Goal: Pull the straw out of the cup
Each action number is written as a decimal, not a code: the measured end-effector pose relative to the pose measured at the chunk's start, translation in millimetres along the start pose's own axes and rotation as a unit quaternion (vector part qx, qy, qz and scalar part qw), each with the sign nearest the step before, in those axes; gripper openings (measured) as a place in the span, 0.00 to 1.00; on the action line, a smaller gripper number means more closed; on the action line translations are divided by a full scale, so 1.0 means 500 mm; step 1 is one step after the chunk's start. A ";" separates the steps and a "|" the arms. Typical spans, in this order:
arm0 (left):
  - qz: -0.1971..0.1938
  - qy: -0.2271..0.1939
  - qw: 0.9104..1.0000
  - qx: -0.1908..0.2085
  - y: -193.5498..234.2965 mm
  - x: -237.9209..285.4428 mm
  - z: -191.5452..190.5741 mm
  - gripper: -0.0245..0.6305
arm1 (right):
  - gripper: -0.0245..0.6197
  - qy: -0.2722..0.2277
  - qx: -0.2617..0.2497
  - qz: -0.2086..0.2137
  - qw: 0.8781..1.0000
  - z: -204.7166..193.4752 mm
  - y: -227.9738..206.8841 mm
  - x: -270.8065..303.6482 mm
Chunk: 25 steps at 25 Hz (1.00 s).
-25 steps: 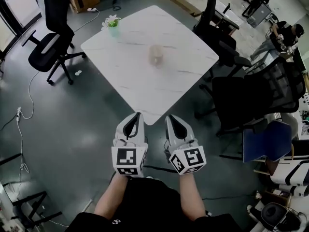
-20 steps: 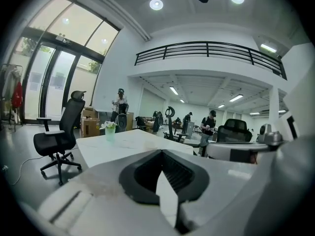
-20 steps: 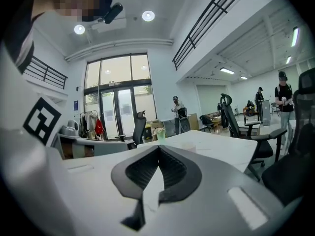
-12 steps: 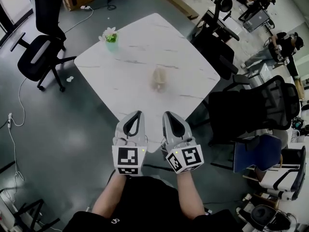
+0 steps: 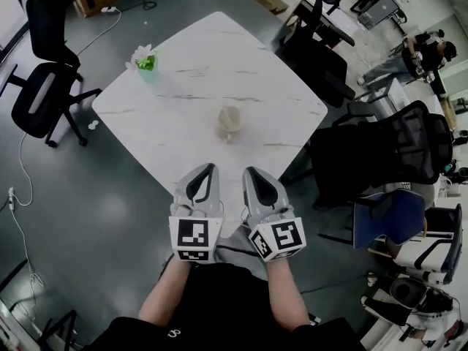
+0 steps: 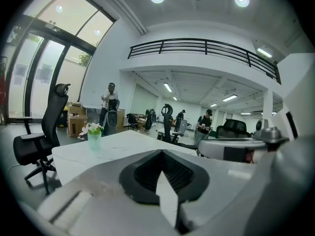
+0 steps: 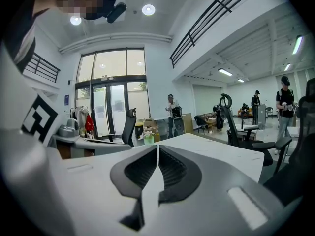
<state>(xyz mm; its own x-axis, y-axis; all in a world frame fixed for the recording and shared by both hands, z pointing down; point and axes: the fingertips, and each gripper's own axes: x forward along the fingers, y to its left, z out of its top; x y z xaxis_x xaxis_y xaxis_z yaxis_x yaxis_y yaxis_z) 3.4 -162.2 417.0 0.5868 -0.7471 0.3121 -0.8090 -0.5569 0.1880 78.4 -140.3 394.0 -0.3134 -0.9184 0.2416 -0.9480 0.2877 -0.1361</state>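
Observation:
A pale, see-through cup (image 5: 229, 123) stands near the middle of the white marble table (image 5: 183, 86); I cannot make out a straw in it from here. Both grippers are held side by side over the table's near corner, well short of the cup. My left gripper (image 5: 206, 171) is shut and empty. On my right gripper (image 5: 253, 172) the jaws have just been opening by a hair; the tips still look together, with nothing between them. The cup is hidden behind the jaws in both gripper views.
A small green pot of white flowers (image 5: 145, 60) stands at the table's far left corner and also shows in the left gripper view (image 6: 93, 134). Black office chairs stand to the left (image 5: 40, 86) and right (image 5: 380, 148) of the table. People stand at the far desks (image 6: 109, 107).
Both grippers have moved forward together from the floor side to above the table's near corner. The cup and table now lie closer to them.

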 end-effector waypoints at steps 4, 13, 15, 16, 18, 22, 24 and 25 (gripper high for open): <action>-0.001 0.013 1.000 -0.003 -0.003 0.034 -0.011 0.04 | 0.06 0.014 0.002 0.003 1.000 -0.016 -0.021 0.019; 0.015 0.031 0.999 -0.005 0.017 0.100 -0.015 0.04 | 0.06 0.040 -0.013 0.031 0.999 -0.022 -0.052 0.102; 0.020 0.034 0.999 -0.009 0.025 0.112 -0.018 0.04 | 0.06 0.046 -0.014 0.039 0.998 -0.026 -0.053 0.117; 0.023 0.035 0.999 -0.011 0.029 0.119 -0.019 0.04 | 0.06 0.049 -0.015 0.043 0.998 -0.029 -0.055 0.125; 0.027 0.037 0.999 -0.016 0.037 0.131 -0.021 0.04 | 0.06 0.056 -0.017 0.049 0.997 -0.035 -0.061 0.141; 0.035 0.042 0.998 -0.023 0.050 0.150 -0.028 0.04 | 0.06 0.069 -0.021 0.057 0.996 -0.043 -0.073 0.169; 0.039 0.044 0.998 -0.028 0.055 0.158 -0.031 0.04 | 0.06 0.076 -0.023 0.060 0.995 -0.047 -0.080 0.182; 0.041 0.045 0.998 -0.030 0.058 0.161 -0.032 0.04 | 0.06 0.080 -0.024 0.061 0.995 -0.049 -0.083 0.188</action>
<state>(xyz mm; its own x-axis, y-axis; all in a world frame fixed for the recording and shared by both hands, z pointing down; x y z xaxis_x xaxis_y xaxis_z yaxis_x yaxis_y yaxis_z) 26.7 -232.6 462.5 0.5148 -0.7522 0.4113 -0.8567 -0.4703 0.2120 87.0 -231.7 445.8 -0.4282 -0.8220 0.3755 -0.9023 0.4116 -0.1280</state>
